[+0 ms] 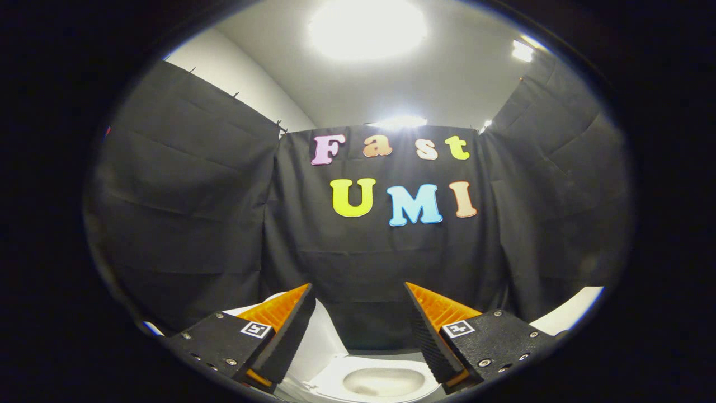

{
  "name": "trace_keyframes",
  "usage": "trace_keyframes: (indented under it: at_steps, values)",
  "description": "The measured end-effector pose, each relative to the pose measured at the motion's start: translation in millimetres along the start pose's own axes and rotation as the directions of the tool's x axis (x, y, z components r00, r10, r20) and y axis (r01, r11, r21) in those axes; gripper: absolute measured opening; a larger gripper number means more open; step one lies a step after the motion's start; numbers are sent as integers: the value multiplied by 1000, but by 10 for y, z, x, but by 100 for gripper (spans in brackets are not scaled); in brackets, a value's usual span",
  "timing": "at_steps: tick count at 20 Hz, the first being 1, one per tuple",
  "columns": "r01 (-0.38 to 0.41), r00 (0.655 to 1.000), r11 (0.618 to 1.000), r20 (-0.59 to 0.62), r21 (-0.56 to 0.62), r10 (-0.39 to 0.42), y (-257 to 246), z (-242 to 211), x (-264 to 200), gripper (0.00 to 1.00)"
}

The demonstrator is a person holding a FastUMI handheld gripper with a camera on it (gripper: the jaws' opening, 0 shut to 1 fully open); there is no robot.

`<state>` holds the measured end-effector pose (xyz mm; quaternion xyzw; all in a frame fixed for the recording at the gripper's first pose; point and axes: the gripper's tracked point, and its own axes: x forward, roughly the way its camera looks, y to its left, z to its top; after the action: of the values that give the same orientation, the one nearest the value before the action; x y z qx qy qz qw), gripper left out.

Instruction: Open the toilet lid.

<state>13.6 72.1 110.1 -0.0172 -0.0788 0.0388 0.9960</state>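
Note:
A white toilet sits low between and below my fingers, with its seat ring (341, 374) around the open bowl (383, 382). The white lid (324, 338) stands raised beside the bowl, just behind the left finger (291, 330), which hides part of it. My gripper (358, 285) hovers above the toilet, open, with a wide gap and nothing between the fingers. The right finger (433, 330) is over the bowl's right side. I cannot tell whether the left finger touches the lid.
Black cloth walls (369, 263) close the booth straight ahead and on both sides. A white curved surface (570, 313) shows beyond the right finger, low against the cloth. Bright ceiling lamps (366, 28) glare overhead.

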Motion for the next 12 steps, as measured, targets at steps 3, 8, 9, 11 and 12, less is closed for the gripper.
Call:
trace_keyframes:
  at_steps: [3,8,9,11,12]
  values:
    - [25,999,999,-33,-45,-26,-369,-81,-134,95]
    - [28,997,995,-72,-99,-35,-722,-199,-396,95]
    - [32,996,995,-79,-93,-40,-755,-234,-447,95]
    - [42,992,996,-112,-81,-51,-797,-346,-553,95]
    - [49,992,996,-116,-78,-58,-820,-356,-610,95]
